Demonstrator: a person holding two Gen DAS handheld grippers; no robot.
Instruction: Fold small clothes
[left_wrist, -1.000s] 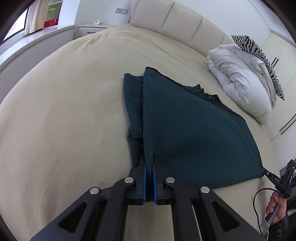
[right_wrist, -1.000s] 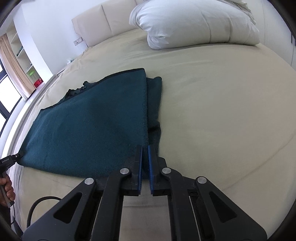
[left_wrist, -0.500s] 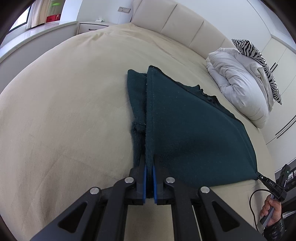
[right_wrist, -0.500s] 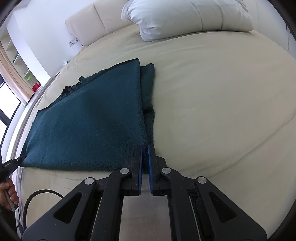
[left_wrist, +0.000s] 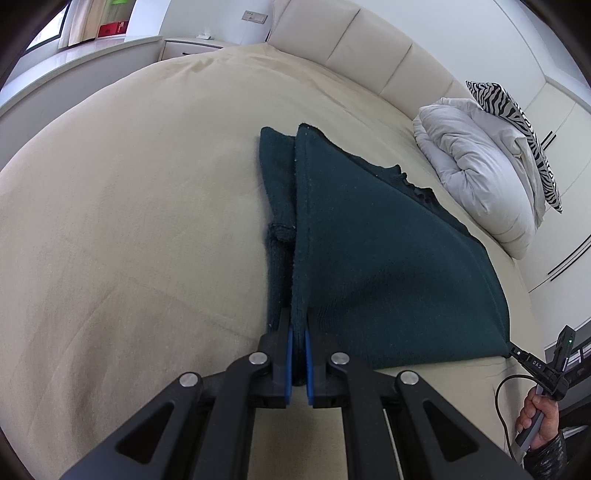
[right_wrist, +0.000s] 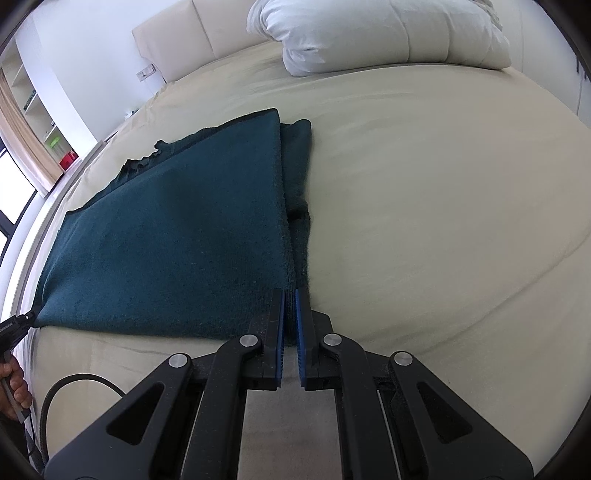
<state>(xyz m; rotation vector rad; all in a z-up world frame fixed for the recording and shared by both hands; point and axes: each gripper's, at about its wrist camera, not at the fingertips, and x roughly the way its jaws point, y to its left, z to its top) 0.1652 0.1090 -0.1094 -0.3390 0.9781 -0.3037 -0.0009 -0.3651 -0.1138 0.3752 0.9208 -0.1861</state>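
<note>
Dark teal knit sweater (left_wrist: 388, 251) spread on beige bed, sleeve folded under; near hem corners lifted at 6 o'clock.

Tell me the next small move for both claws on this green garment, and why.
Probably carry both near corners away from you, toward the far edge, folding the green garment in half. The left claw and right claw are each shut on a near corner, the sleeves already lie folded in along the sides, and the body lies flat on the bed.
</note>
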